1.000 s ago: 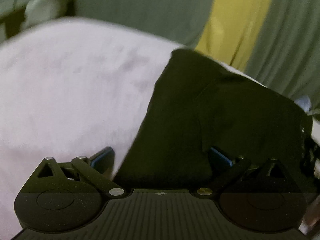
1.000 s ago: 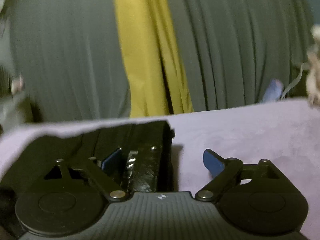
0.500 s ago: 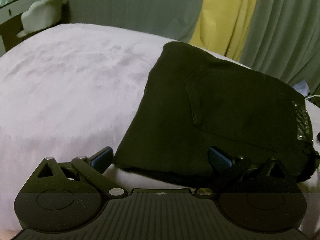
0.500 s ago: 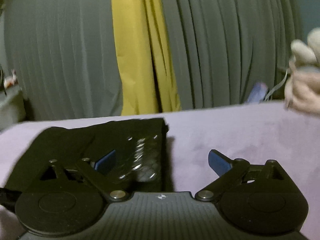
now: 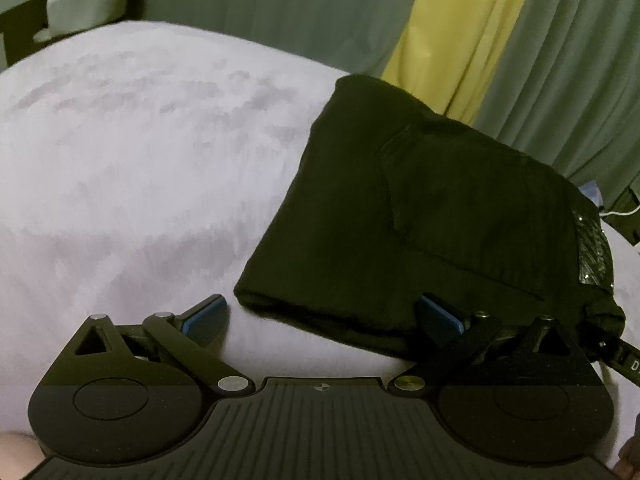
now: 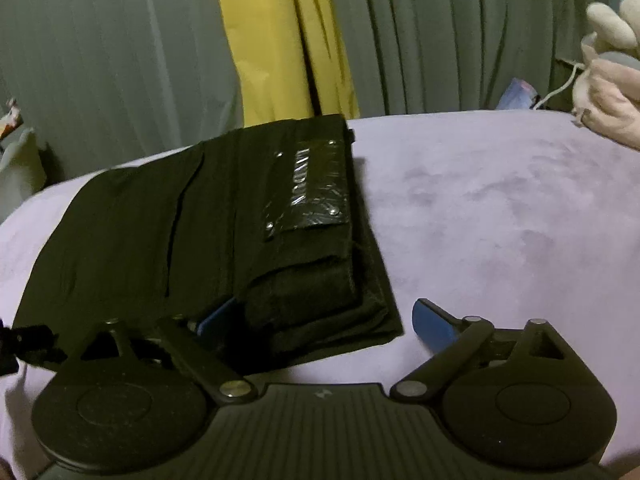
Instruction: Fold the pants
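On the folded black pants (image 6: 200, 232) I saw a shiny patch (image 6: 310, 188) with pale letters, but they were too blurred for me to read. At the right edge of the left view a black strap (image 5: 628, 360) showed a "D" and no more. The pants lay flat on the lilac bedcover (image 5: 140, 168), near the grey and yellow curtains (image 6: 280, 40). My left tongs (image 5: 322, 314) stood wide and held nothing, the near edge of the pants between the fingers. My right tongs (image 6: 326, 318) were also wide, just closing a little, over the corner of the pants without pressing it.
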Demonstrator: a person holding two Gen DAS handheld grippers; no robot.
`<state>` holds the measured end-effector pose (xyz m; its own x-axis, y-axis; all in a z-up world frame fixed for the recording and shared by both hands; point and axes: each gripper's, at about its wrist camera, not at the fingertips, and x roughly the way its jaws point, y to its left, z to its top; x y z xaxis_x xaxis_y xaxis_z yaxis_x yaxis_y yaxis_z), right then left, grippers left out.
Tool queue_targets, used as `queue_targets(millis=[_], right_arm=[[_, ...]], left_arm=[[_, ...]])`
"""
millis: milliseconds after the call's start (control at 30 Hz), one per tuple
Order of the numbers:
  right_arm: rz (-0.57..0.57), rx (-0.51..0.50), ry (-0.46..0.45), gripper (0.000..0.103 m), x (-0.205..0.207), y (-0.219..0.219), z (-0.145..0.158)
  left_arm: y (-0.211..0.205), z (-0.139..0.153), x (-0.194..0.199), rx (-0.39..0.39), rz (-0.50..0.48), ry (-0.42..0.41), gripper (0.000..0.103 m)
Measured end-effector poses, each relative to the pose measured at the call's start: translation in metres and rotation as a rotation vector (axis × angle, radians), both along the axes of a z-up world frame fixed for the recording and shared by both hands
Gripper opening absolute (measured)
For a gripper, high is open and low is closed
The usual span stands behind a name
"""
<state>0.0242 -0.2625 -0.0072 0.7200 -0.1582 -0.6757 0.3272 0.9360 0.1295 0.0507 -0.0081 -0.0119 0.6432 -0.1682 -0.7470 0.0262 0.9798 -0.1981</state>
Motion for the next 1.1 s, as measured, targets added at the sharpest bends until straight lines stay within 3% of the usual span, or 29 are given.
queue_targets(millis=[267, 333, 400, 433, 567, 700, 800, 967, 1100], right_arm=[[0.027, 0.042, -0.018, 0.081, 0.003, -0.005, -0.004], [0.016, 0.047, -0.016, 0.083, 0.005, -0.007, -0.005], [-0.026, 0.047, -0.008, 0.097, 0.003, -0.01, -0.004], [-0.042, 0.048, -0.011, 0.098, 0.001, -0.012, -0.002], [-0.035, -0.023, -0.032, 0.099, -0.01, -0.002, 0.008], [0.042, -0.011, 0.026, 0.099, -0.015, 0.011, 0.006], [0.066, -0.018, 0.056, 0.099, -0.018, 0.021, 0.003], [0.087, -0.074, 0.062, 0.099, -0.023, 0.034, 0.004], [0.104, -0.107, 0.069, 0.099, -0.025, 0.041, 0.005]], left_arm=[[0.005, -0.007, 0.003, -0.049, 0.012, -0.011, 0.103], [0.004, -0.005, -0.001, -0.046, 0.015, -0.018, 0.103], [0.002, 0.0, -0.007, -0.024, 0.007, -0.032, 0.103], [0.002, 0.002, -0.009, -0.006, -0.001, -0.039, 0.103], [-0.003, 0.004, -0.019, 0.073, -0.045, -0.03, 0.103], [-0.005, 0.003, -0.028, 0.057, -0.08, 0.018, 0.103], [-0.006, 0.005, -0.035, 0.088, -0.088, 0.012, 0.103], [-0.003, 0.007, -0.043, 0.126, -0.087, 0.007, 0.103], [0.005, 0.006, -0.041, 0.103, -0.07, 0.037, 0.103]])
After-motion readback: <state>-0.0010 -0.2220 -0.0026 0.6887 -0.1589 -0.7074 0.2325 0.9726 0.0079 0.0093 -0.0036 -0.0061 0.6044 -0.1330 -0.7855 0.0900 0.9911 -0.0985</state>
